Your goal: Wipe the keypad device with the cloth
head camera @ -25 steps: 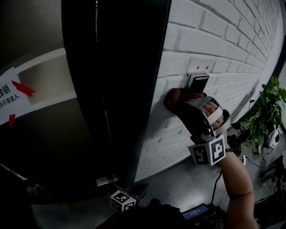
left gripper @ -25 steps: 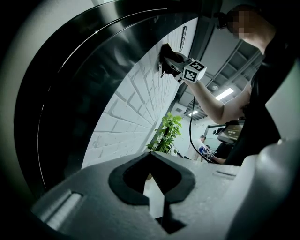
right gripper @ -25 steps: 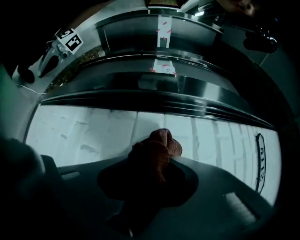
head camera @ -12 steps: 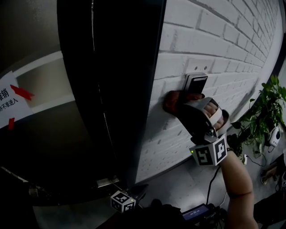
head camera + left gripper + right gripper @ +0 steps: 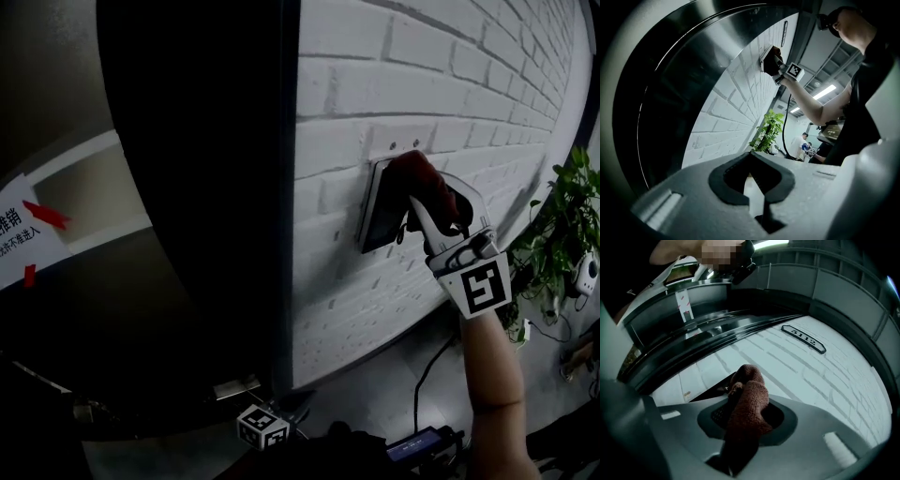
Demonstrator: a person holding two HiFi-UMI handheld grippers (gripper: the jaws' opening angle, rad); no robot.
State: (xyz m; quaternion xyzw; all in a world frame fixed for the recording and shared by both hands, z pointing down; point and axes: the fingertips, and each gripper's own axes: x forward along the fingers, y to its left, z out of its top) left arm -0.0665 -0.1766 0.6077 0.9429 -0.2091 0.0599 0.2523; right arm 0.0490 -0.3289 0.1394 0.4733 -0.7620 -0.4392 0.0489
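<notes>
The right gripper [image 5: 419, 208] pinches the reddish cloth [image 5: 749, 401] in its jaws against the upper right edge of the keypad [image 5: 378, 214] on the brick wall [image 5: 347, 309], apparently to rub it, while the left gripper [image 5: 757, 187], jaws pressed together on nothing, hangs idle well below the keypad.

a white painted brick wall [image 5: 422, 84] fills the head view from 12 to 4 o'clock. a tall glossy black door panel [image 5: 187, 187] stands against it, running from 11 to 6 o'clock. at 9 o'clock a white paper notice [image 5: 17, 217] with red marks hangs on a paler surface. a leafy green plant [image 5: 553, 234] sits at 3 o'clock near the wall's foot, and the grey floor [image 5: 366, 394] shows at 5 o'clock. in the left gripper view, strip lights [image 5: 825, 92] glow at 2 o'clock. in the right gripper view, a small number plate [image 5: 804, 339] is on the bricks at 1 o'clock.
</notes>
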